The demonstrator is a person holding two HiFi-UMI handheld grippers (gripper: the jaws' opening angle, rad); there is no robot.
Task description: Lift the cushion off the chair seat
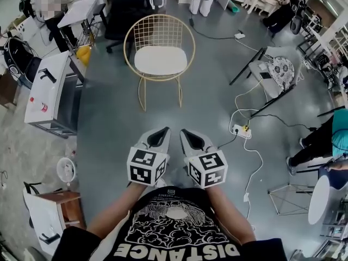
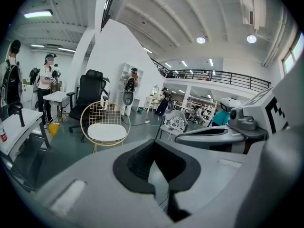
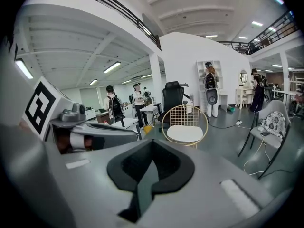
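The jaws of the left gripper (image 1: 159,135) are shut tight, with nothing in them. The jaws of the right gripper (image 1: 190,137) are together too and hold nothing. Both grippers are side by side, well back from the gold wire chair (image 1: 157,23). The white cushion (image 1: 160,60) lies flat on the chair seat. The person's black shirt (image 1: 179,227) says "DISTANCE" in white letters.
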